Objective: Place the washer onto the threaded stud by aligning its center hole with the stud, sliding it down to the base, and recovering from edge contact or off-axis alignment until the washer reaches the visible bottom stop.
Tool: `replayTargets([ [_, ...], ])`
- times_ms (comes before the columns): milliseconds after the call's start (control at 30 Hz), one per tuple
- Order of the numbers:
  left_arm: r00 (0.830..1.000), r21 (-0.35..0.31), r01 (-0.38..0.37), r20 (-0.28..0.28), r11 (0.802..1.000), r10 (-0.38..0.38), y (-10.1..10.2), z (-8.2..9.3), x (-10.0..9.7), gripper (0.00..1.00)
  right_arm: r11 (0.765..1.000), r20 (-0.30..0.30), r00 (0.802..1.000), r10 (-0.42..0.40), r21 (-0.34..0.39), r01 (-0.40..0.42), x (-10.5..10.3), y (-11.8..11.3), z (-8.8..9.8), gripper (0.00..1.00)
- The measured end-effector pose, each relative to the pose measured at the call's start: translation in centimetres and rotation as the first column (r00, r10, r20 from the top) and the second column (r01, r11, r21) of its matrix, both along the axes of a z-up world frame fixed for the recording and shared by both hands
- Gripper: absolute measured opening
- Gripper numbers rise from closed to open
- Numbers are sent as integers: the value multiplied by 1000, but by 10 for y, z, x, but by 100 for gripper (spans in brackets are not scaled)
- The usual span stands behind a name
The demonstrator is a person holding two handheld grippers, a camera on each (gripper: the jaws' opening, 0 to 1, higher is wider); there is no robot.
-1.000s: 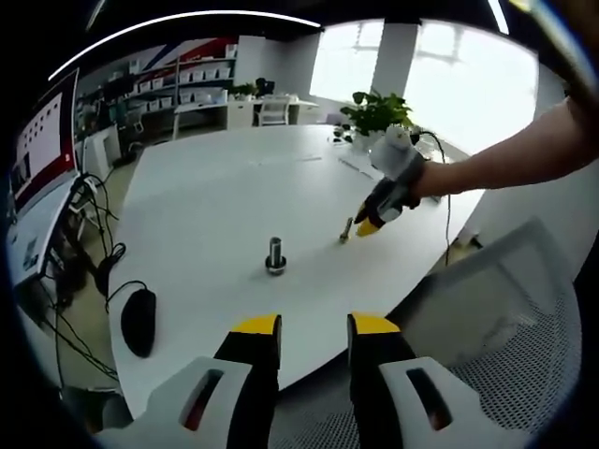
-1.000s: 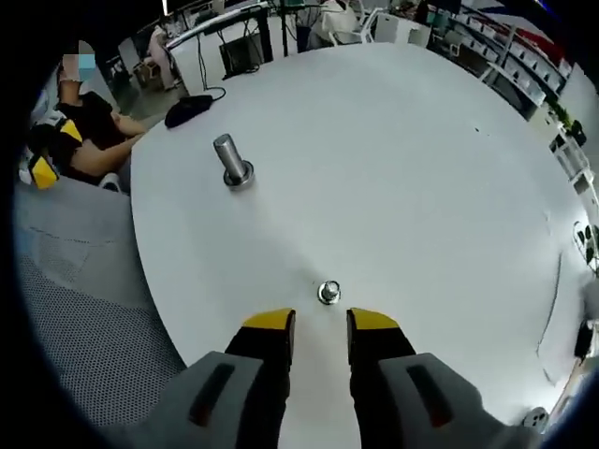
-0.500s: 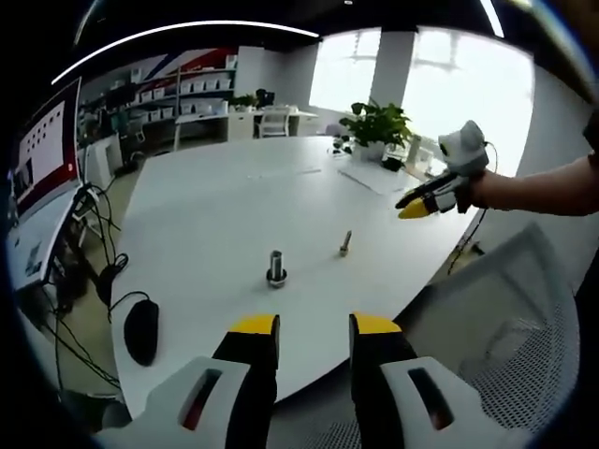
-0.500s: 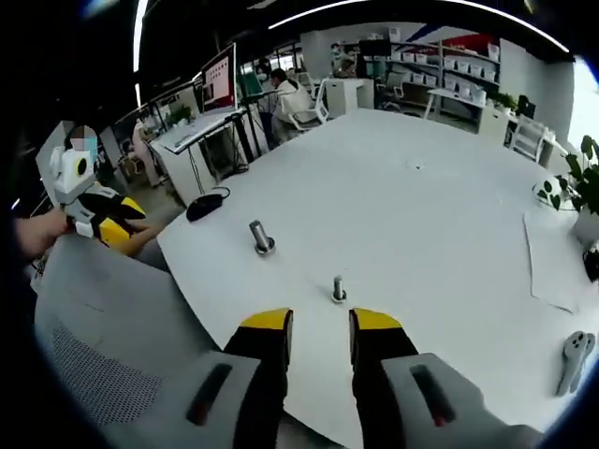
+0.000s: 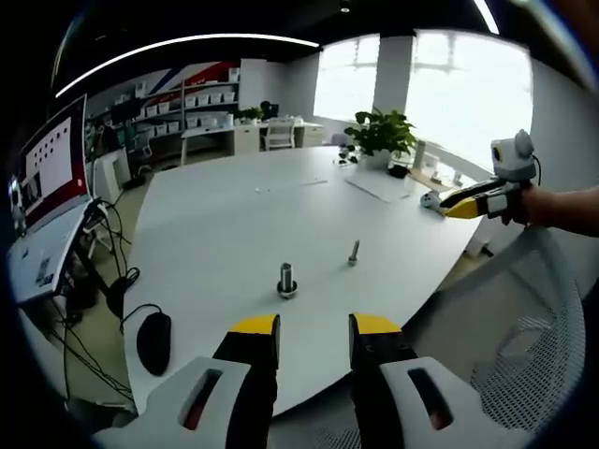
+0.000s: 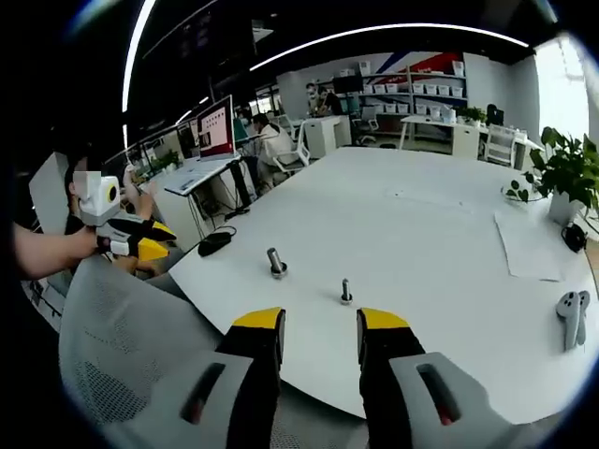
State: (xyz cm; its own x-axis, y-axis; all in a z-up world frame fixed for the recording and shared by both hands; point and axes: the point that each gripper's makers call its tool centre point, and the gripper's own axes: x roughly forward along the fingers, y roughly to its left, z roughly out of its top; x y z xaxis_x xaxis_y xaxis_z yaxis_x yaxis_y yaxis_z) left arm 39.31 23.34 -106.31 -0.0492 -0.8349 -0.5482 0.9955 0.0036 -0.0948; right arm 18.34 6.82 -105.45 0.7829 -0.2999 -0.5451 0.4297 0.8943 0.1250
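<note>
Two metal pieces stand upright on the white round table point(image 5: 215, 215). One is a thick stud on a wider base point(image 5: 286, 281) point(image 6: 276, 263). The other is a thin threaded stud point(image 5: 353, 253) point(image 6: 345, 292) with a small ring at its foot, too small to tell if it is the washer. My left gripper point(image 5: 314, 327) is open and empty, held back off the near table edge; from the right gripper view it point(image 6: 142, 240) hovers over a chair. My right gripper point(image 6: 320, 323) is open and empty too, well short of the thin stud, and it point(image 5: 454, 202) shows at the table's right edge.
A black mouse point(image 5: 153, 340) and cables lie at the table's left edge. Sheets of paper point(image 6: 533, 245), a potted plant point(image 5: 382, 131) and a white hand-held device point(image 6: 571, 316) sit on the far side. Grey mesh chairs point(image 5: 529, 346) point(image 6: 117, 346) stand by the near edges.
My right gripper has drawn up and back from just beside the thin stud to beyond the table edge. Both cameras have pulled away, so the studs look smaller.
</note>
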Motion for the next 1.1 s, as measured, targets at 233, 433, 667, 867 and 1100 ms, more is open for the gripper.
replayTargets([
  [233, 1000, 3, 8, 31, 1000, -8, 0, 1, 0, 27, 999, 5, 999, -36, -9, 36, -2, -10, -2, 33],
  [433, 999, -19, -16, 35, 1000, 17, 0, 4, 3, 27, 999, -11, 999, -45, 1, 45, -5, -8, -11, 33],
  [667, 999, -14, -38, 8, 999, 39, 1, -1, 12, 26, 999, -43, 998, -36, -20, 35, -5, -7, -14, 34],
  [867, 999, -6, -24, 22, 1000, 25, 1, -1, 4, 27, 999, -52, 998, -43, -8, 43, -8, -7, -16, 33],
  [1100, 999, -12, -50, 2, 999, 51, 3, -2, 12, 27, 999, -61, 997, -46, -8, 45, -9, -7, -19, 33],
])
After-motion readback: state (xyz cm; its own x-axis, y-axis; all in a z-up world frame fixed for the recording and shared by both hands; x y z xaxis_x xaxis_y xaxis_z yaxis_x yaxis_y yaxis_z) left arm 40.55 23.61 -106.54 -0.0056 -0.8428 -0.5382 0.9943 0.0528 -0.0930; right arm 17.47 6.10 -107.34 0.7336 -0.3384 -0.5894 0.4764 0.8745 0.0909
